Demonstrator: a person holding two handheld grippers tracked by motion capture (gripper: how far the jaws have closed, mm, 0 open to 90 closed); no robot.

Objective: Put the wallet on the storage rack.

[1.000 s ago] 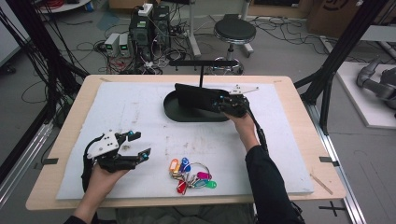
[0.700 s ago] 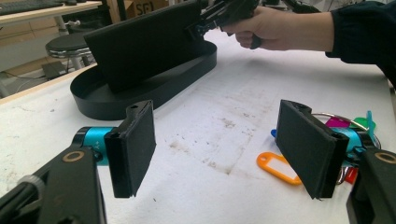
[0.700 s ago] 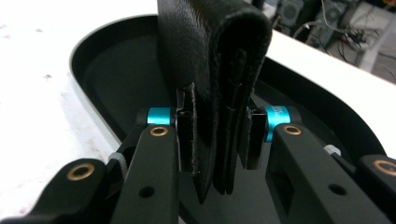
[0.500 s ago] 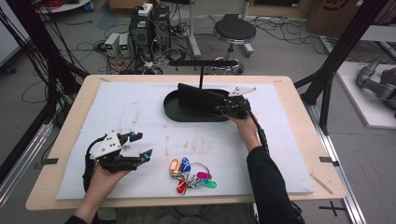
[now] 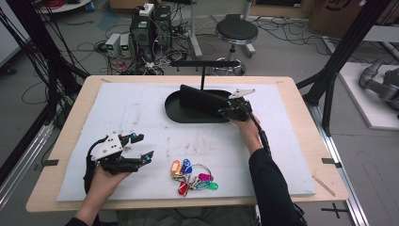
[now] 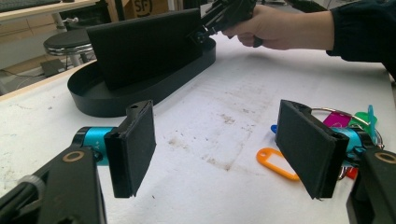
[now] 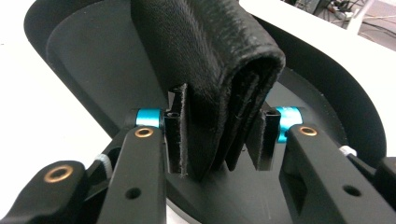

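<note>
While the wallet (image 5: 200,96) stands in the tray (image 5: 176,113): step in hand looks like letting go of it cleanly.
Wallet: black, folded, on edge in the black oval tray, upper middle of the high view; fold end sits between the right jaws.
Right gripper (image 5: 225,112): at the wallet's right end; jaws have just been opening, wallet between them; one pad shows a slim gap, the other is close against the leather, can't tell if it touches.
Left gripper (image 5: 141,148): lower left, above the white mat (image 5: 282,155), jaws wide, nothing between them.
Key tags (image 5: 190,176): coloured bunch on a ring, bottom middle, well apart from the tray.
Do it well: open further until both pads clear the leather, then back out straight along the wallet's length, no sideways drag.
Risk: wallet looks free-standing; a pad catching the fold could tip it flat in the tray.
Left hand: keep it parked, clear of the keys.
</note>
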